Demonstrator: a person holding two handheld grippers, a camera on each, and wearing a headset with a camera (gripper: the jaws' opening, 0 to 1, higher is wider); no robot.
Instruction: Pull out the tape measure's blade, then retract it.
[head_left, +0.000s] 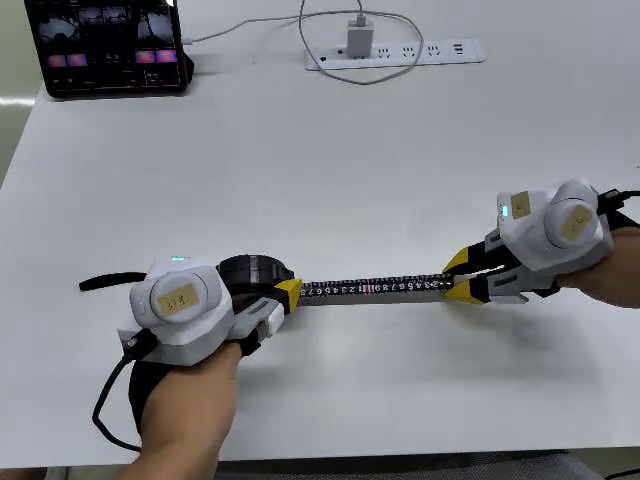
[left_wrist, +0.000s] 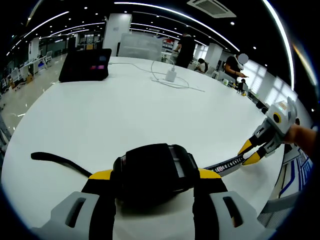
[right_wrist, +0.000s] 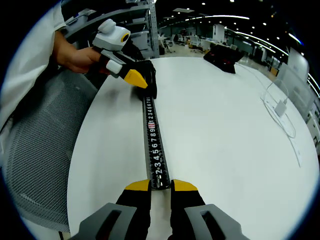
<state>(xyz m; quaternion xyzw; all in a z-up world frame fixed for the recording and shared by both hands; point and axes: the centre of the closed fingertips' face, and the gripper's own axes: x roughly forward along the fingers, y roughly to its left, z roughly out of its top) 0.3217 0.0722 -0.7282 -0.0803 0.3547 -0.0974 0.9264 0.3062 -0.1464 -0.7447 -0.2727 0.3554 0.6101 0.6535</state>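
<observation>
Black round tape-measure case (left_wrist: 152, 165) gripped by left tongs (left_wrist: 155, 176); right tongs (right_wrist: 160, 186) pinch the numbered blade (right_wrist: 151, 135), pulled out; retraction likely next.

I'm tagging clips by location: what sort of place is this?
Probably a big open-plan office or lab: a white table with a power strip and a screen on it, ceiling light strips, and more desks behind.

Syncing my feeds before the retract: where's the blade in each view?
Head view: blade lower centre, from case to right gripper.
Left gripper view: lower right, beyond the case.
Right gripper view: centre, running up from the jaws.
Shared landmark: tablet on the table.
</observation>
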